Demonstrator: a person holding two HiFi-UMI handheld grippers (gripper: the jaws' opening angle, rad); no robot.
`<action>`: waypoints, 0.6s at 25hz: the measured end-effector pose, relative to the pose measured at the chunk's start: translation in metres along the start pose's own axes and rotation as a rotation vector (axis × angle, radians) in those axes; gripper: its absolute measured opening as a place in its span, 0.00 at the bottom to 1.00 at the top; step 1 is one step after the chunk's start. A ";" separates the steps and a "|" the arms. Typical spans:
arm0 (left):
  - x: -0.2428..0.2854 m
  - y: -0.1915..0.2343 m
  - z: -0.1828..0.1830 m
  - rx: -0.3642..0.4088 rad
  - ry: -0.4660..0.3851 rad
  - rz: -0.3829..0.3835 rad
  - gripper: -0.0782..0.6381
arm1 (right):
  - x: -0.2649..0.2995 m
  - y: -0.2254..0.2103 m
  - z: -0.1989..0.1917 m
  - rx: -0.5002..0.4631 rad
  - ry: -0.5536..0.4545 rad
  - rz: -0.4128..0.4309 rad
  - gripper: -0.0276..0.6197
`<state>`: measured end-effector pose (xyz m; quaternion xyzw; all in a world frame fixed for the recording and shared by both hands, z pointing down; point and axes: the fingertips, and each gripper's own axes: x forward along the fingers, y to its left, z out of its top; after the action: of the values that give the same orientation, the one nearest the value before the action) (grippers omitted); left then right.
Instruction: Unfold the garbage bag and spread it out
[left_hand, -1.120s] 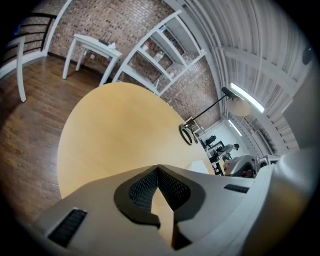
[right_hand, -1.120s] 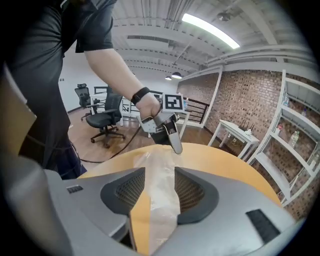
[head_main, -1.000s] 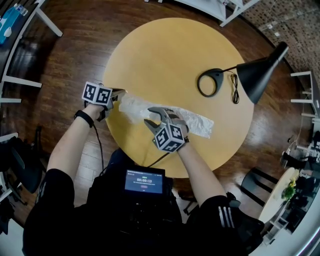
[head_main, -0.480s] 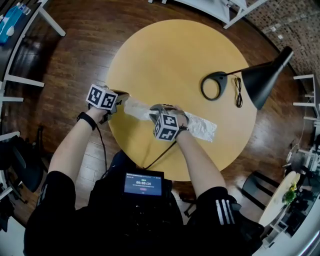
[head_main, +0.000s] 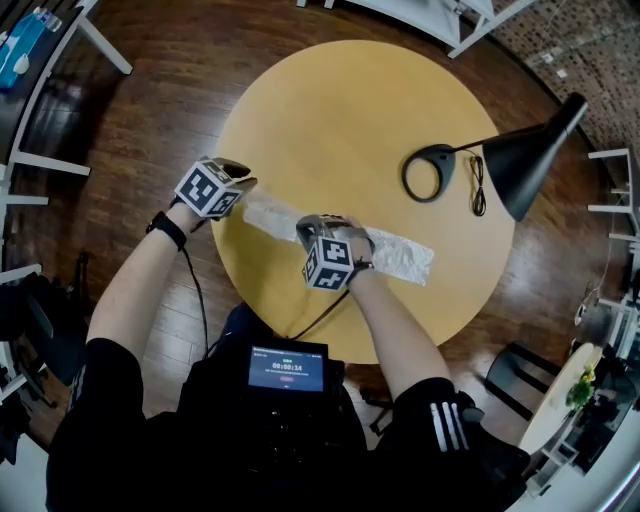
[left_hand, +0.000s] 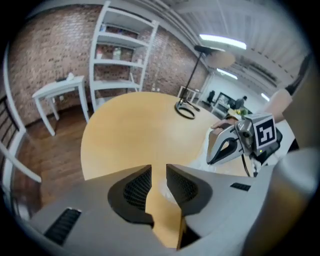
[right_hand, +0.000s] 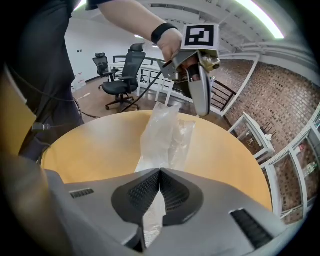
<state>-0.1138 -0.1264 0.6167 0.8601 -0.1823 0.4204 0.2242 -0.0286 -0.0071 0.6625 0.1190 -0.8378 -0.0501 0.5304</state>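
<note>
Garbage bag (head_main: 398, 254) lies 10-to-4 o'clock on the tabletop (head_main: 340, 120), right gripper (head_main: 318, 226) pinching its middle, left gripper (head_main: 244, 186) at the 10 o'clock end just cracking open, bag tip loose between.

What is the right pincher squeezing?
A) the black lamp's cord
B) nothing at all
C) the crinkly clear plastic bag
C: in the right gripper view, the right gripper has its jaws closed together on the clear garbage bag, which lies on the round wooden table.
</note>
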 end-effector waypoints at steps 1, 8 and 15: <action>0.003 -0.005 0.006 0.081 0.035 -0.001 0.25 | 0.000 0.001 0.002 -0.001 -0.004 -0.003 0.07; 0.066 -0.052 -0.017 0.495 0.281 -0.135 0.42 | 0.000 0.007 0.013 0.002 -0.006 -0.023 0.07; 0.044 -0.080 0.013 0.535 0.210 -0.235 0.42 | 0.002 0.006 0.008 0.025 -0.011 -0.029 0.07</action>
<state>-0.0393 -0.0724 0.6264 0.8555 0.0595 0.5114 0.0544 -0.0370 -0.0015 0.6619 0.1374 -0.8395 -0.0477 0.5235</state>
